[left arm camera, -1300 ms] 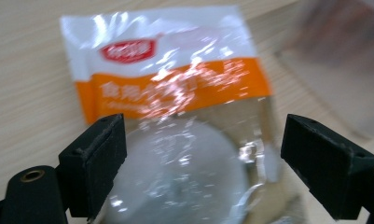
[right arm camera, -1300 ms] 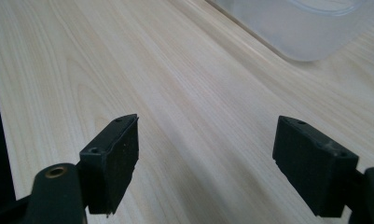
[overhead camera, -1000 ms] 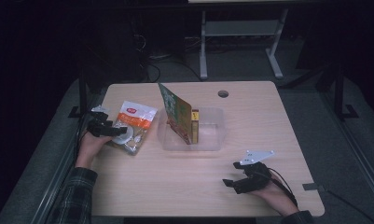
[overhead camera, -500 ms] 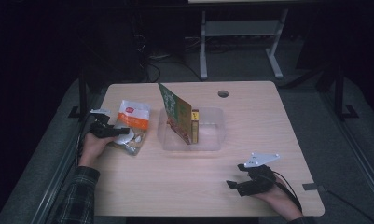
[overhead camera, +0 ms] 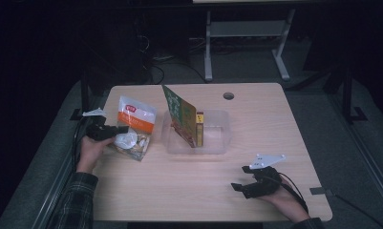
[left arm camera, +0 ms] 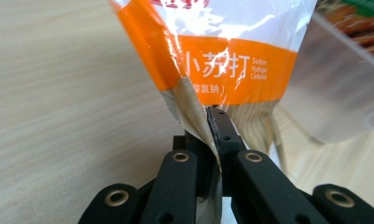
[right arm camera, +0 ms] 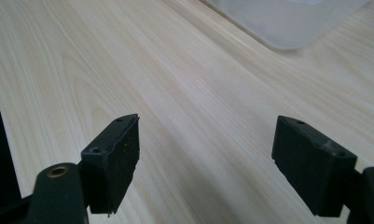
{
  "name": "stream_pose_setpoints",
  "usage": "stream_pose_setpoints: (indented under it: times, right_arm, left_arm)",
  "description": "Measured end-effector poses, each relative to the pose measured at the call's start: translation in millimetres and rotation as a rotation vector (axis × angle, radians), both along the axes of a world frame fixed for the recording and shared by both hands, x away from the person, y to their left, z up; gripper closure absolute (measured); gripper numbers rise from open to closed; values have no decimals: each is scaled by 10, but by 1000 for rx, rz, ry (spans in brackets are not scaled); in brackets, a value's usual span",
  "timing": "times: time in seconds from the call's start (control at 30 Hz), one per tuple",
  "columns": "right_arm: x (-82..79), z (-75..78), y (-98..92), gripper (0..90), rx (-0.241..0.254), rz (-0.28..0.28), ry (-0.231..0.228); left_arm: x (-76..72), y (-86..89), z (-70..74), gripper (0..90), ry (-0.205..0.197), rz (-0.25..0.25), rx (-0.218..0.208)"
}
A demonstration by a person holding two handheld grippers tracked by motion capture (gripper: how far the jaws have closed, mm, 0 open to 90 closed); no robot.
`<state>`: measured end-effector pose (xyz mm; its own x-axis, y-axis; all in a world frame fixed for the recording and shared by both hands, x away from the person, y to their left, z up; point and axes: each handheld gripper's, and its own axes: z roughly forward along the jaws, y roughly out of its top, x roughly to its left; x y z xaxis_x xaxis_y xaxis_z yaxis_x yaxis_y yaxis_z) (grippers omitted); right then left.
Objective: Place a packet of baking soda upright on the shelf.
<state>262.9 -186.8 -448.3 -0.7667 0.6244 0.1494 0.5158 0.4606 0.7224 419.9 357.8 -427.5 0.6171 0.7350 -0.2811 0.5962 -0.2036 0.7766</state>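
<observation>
Left hand-held gripper (left arm camera: 212, 135) newly on half-hidden pouch (left arm camera: 222, 60)

Glossy plastic pouch (left arm camera: 231, 60), matt pale wood table (overhead camera: 275, 124), seemingly frosted plastic bin (overhead camera: 218, 143).

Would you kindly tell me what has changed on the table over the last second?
The left gripper has just been closing and now pinches the edge of the orange-and-white bag, lifting that edge slightly. The right gripper stayed open over the table, holding nothing. The green box leans in the clear tray as before.
</observation>
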Motion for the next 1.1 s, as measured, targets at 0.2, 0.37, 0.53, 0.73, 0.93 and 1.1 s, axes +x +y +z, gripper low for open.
stream_pose_setpoints:
  times: [0.2, 0.37, 0.53, 0.73, 0.93, 1.1]
  right_arm:
    - [52, 12, 87, 234, 5, 36, -1]
    - [93, 19, 148, 234, 10, 57, 9]
    - [117, 38, 174, 220, 26, 70, 13]
    - [114, 56, 207, 144, 89, 99, 39]
    - [147, 75, 321, 153, 135, 127, 22]
    - [155, 140, 438, 187, 188, 161, -23]
  left_arm:
    - [-189, 7, 156, 886, -31, -31, -32]
    - [-361, -18, 285, 888, -57, -55, -33]
    - [-530, -51, 428, 889, -80, -75, -35]
    - [-708, -200, 601, 889, -106, -138, -64]
    - [-868, -462, 696, 888, -113, -212, -93]
    - [-978, -740, 691, 888, -118, -274, -113]
